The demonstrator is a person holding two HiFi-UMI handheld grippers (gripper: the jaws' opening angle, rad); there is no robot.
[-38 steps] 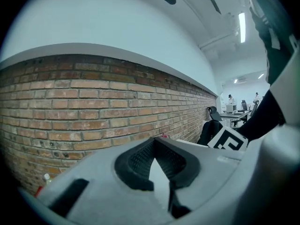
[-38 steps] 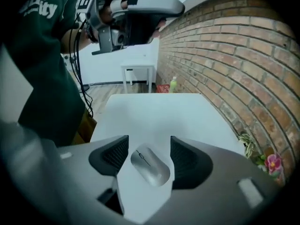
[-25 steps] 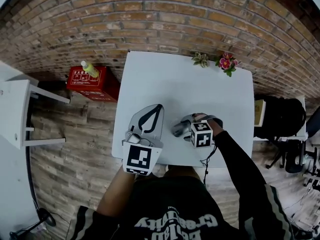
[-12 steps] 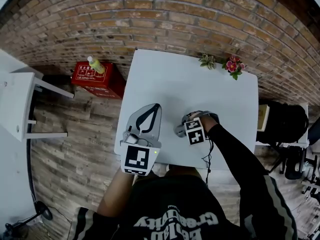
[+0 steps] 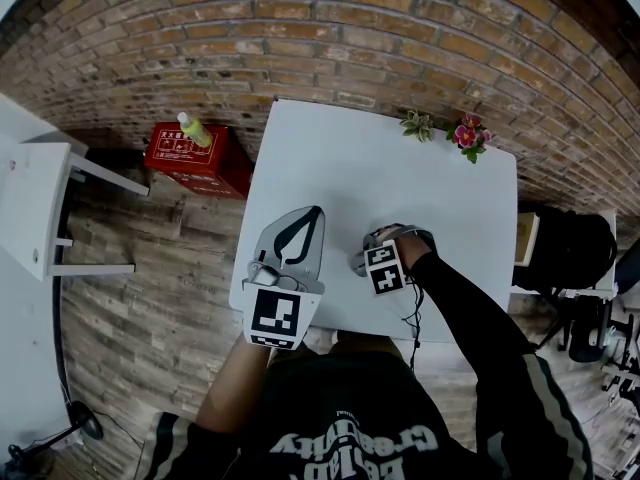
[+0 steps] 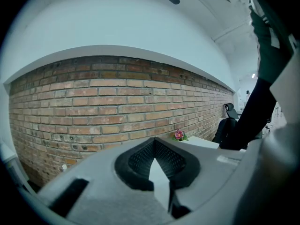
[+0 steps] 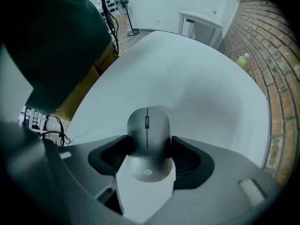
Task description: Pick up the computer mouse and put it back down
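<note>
- Writing: a small "hp" logo [image 7: 146,172] is read on the rear hump of the computer mouse [image 7: 147,139]
- White characters are printed on the red box [image 5: 195,158] on the floor left of the tabletop [image 5: 400,188]; they are too small to be read
- A yellow-green bottle [image 5: 195,128] stands on that box; no label is made out
- Black-and-white square markers are carried on the cube of the right tool [image 5: 383,269] and on the cube of the left tool [image 5: 275,316]
- Pale print on the person's dark garment is seen upside down in the head view and is not read with certainty

- Mouse: matte grey, smooth oval shell, a seam down the middle between the two buttons, and a dark scroll wheel [image 7: 146,122] set in that seam
- The wheel end is pointed away from the right tool's camera
- Place: it appears to lie flat on the white tabletop, near the front edge, right of the left tool

- Right tool [image 7: 149,143]: pointed down over the mouse, which is set between its jaws
- The dark pads are seen against both flanks with no gap, and the jaws stand wide; they have just been opening slightly
- Left tool [image 6: 154,142]: held nearly level above the tabletop's front left part, jaws closed tip to tip, nothing between them
</note>
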